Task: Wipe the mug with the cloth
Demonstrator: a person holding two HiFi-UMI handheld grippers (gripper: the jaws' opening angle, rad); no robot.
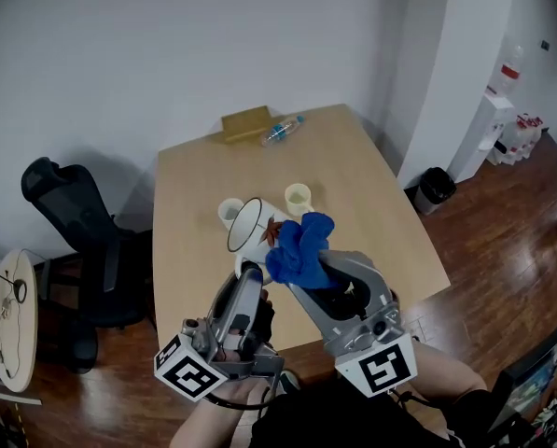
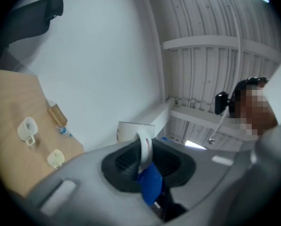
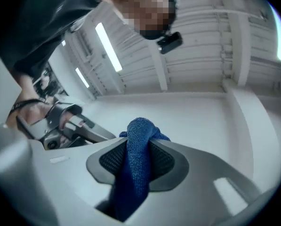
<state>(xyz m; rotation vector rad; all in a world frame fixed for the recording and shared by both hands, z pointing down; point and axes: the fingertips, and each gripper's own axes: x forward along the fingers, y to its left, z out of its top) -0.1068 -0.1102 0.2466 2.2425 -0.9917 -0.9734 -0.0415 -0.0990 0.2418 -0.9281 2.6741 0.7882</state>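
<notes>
My left tongs [image 2: 142, 163] are clamped on the mug's [image 1: 248, 230] handle [image 2: 144, 147], holding it tilted above the near half of the bench [image 1: 203, 180]. My right tongs [image 3: 138, 160] are partly closed, pinching the blue cloth [image 1: 299, 247], which bunches against the mug's right side.

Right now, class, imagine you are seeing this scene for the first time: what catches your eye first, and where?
A bright blue cloth bunched in the right gripper, held over the near edge of the table. Right beside it, the left gripper grips a white mug by its handle, tipped on its side. Two small pale cups stand on the table behind.
</notes>
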